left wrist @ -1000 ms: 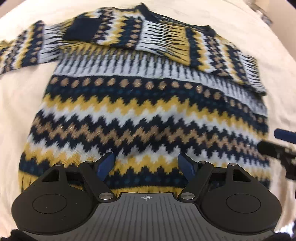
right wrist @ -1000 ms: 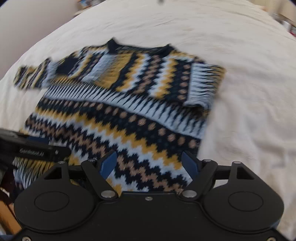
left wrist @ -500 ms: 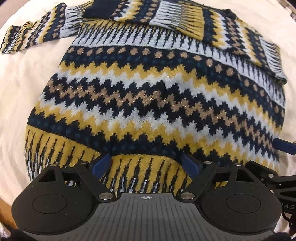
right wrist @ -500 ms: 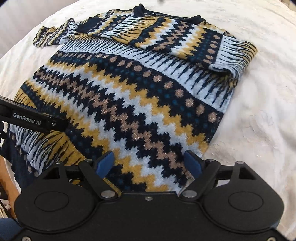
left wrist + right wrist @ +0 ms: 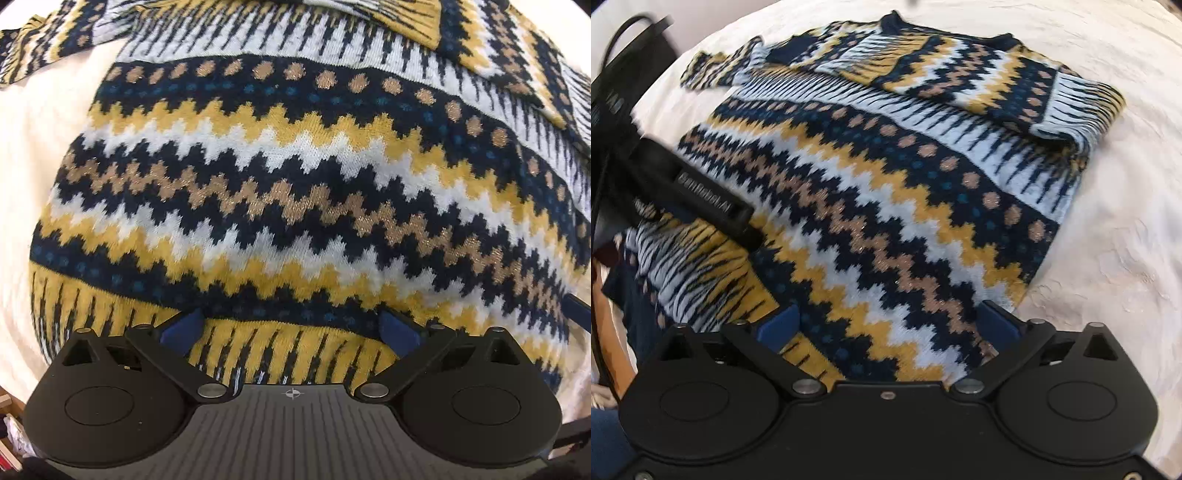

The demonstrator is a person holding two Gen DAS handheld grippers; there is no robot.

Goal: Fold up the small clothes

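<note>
Left tongs [image 5: 291, 326] are spreading wide and gripping nothing, poised over the hem of the sweater [image 5: 295, 192] at 6 o'clock. Right tongs [image 5: 888, 325] are likewise spreading, empty, above the sweater's hem corner. The sweater lies flat on the white bed [image 5: 1126, 221].

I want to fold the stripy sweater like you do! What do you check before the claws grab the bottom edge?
1. Sweater lies flat on the white cover: ok.
2. Sleeve on the right already folded across the chest: ok.
3. Other sleeve folded in too: not ok, it sticks out sideways.
4. Left claw over the bottom hem, its jaws opening, nothing pinched: ok.
5. Right claw over the lower right part of the sweater, jaws opening, nothing pinched: ok.
6. Fingers under the hem: cannot tell.
</note>
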